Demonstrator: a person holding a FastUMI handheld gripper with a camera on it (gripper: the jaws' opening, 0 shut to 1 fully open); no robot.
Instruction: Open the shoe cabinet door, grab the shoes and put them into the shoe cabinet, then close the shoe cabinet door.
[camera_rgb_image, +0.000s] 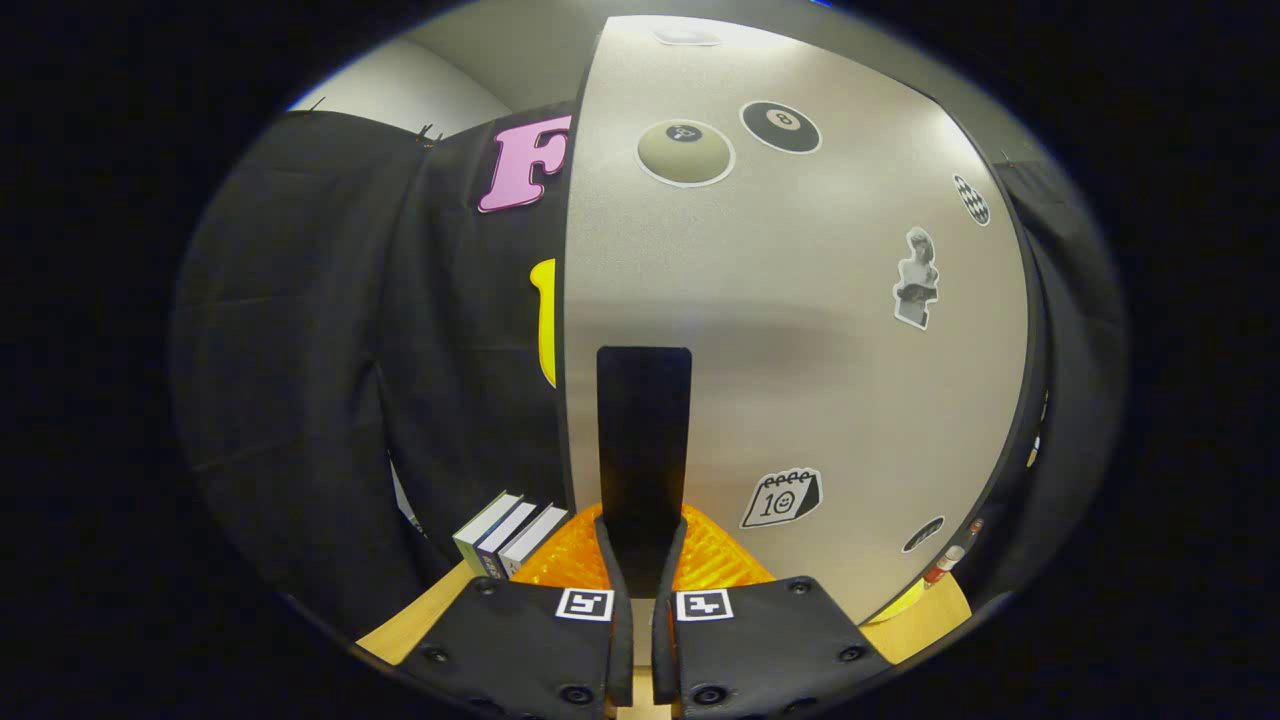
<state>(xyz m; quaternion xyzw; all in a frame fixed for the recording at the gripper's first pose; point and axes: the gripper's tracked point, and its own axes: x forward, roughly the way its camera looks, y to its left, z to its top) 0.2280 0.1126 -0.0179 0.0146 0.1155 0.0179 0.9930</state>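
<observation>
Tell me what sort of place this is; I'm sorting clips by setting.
Probably a staged recording booth, not a lived-in home: black cloth wall, a sticker-covered shoe cabinet door on a wooden surface, with books beside it. The tongs grip the door's black handle.

We find the way ahead blocked by the shoe cabinet door (800, 330), its grey stickered face close at twelve to three o'clock. Its black handle (643, 450) stands pinched between the gripper (641, 560) fingers. Open room lies at nine to eleven o'clock, left of the door's edge. Three books (508, 545) obstruct the wooden table (415, 622) at seven o'clock.
</observation>
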